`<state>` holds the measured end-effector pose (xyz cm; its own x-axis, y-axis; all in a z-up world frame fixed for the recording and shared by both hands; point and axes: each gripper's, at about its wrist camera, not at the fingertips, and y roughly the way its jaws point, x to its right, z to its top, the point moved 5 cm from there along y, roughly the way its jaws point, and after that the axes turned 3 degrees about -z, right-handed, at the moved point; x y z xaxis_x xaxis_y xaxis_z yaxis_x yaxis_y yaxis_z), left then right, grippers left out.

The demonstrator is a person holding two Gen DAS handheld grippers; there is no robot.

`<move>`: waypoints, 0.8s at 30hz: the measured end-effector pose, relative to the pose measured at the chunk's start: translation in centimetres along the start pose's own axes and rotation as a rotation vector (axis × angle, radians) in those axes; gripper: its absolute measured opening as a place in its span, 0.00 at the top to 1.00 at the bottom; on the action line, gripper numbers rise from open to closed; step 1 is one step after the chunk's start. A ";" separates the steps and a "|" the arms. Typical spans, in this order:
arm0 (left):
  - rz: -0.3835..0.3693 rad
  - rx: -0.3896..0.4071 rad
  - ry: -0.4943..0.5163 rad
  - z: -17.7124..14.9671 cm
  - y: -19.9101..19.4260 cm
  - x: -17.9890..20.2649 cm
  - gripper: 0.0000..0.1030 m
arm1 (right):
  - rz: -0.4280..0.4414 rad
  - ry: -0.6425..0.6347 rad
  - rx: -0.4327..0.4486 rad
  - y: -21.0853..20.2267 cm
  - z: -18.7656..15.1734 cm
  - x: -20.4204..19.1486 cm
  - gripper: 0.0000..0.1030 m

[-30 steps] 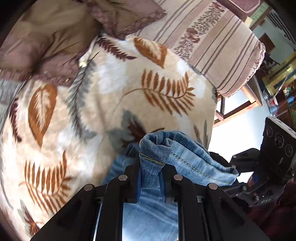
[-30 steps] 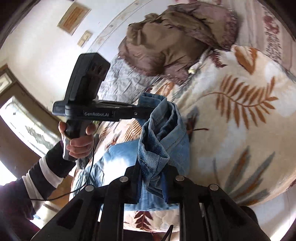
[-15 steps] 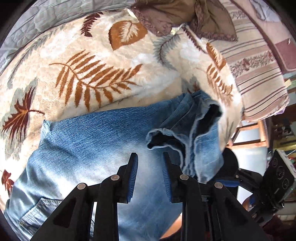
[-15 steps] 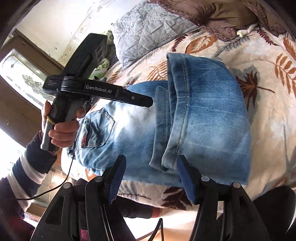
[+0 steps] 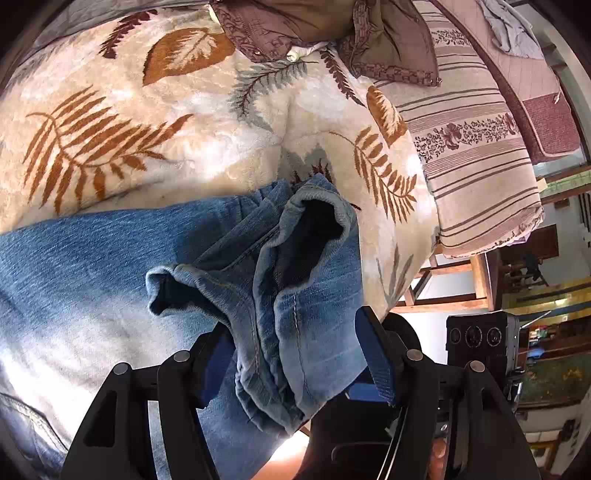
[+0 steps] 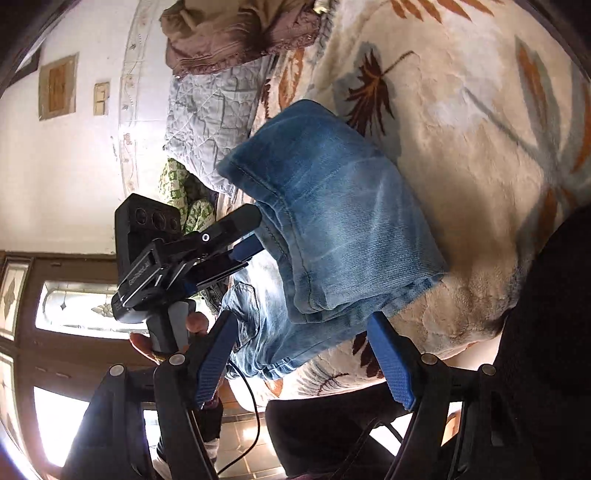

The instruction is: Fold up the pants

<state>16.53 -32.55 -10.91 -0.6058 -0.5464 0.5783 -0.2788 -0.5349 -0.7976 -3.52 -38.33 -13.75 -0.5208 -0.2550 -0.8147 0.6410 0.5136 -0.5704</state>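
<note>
Bed covered by a cream blanket (image 5: 192, 155) with brown leaf print; brown pillows (image 5: 317, 26) at its head. The jeans (image 5: 110, 266) lie across the blanket, legs folded back over the seat.

From my left wrist view: the two hem openings (image 5: 310, 236) gape toward the lens, bunched, cuffs lying between the arms of the left tool (image 5: 295, 350). Its jaws have just been opening and stand wide; the blue pads do not press the denim. A striped cover (image 5: 476, 155) and a wooden frame (image 5: 458, 284) sit off the bed's far side, and the right tool's back end shows at the edge.

From my right wrist view: the fold's rounded edge (image 6: 332, 206) and a back pocket (image 6: 240, 299) beneath it, which the other view hides. The right tool (image 6: 299, 354) has just been opening too, released, the denim edge between its pads but untouched. The left tool (image 6: 240, 236) hovers at the fold, a hand (image 6: 166, 336) on its grip. A quilted grey pillow (image 6: 207, 122), white wall and a window lie behind.
</note>
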 end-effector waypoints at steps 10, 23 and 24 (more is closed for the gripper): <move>-0.016 0.054 -0.073 0.5 0.5 0.0 0.91 | -0.007 0.125 0.035 2.3 0.9 2.5 0.86; -0.032 0.114 -0.269 -5.9 -2.7 -6.2 0.88 | -0.128 -0.129 -0.158 5.8 -1.8 -0.3 0.81; -0.025 0.131 -0.227 -5.9 -3.4 -5.8 0.88 | -0.125 -0.132 -0.155 4.9 -1.9 -0.4 0.79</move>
<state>16.63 -23.78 -12.50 -0.4128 -0.6550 0.6328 -0.1835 -0.6207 -0.7622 -1.21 -34.13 -16.00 -0.5054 -0.4243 -0.7514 0.4767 0.5885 -0.6530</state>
